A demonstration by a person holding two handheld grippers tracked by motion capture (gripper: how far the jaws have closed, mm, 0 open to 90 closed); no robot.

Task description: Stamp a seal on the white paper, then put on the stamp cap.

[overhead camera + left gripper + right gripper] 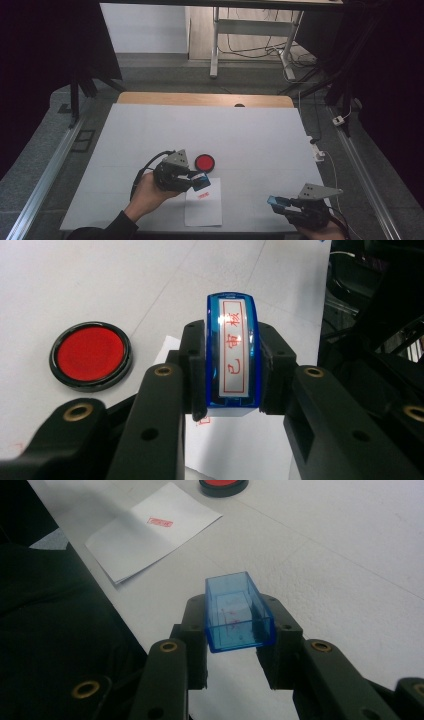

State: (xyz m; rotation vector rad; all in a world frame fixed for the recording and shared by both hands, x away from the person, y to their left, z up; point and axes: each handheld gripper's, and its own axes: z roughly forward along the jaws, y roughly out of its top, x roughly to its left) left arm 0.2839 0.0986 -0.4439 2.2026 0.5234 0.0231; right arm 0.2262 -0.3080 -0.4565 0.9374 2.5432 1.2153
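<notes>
A blue plastic stamp (233, 352), its face with red characters turned up toward the camera, is pinched between the left tongs (192, 181) at lower centre of the high view, above a white paper sheet (205, 209) already marked in red. Its clear blue rectangular cap (237, 611) is pinched by the right tongs (281, 203) at lower right, well apart. A round, glossy red ink pad (204, 162) is seen on the white surface (250, 135) just beyond the left tongs, so re-inking is judged the shorter move.

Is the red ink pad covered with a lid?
No. In the left gripper view the ink pad lies open on the table, its red surface bare inside the black rim, beside the stamp held in the left gripper.
</notes>
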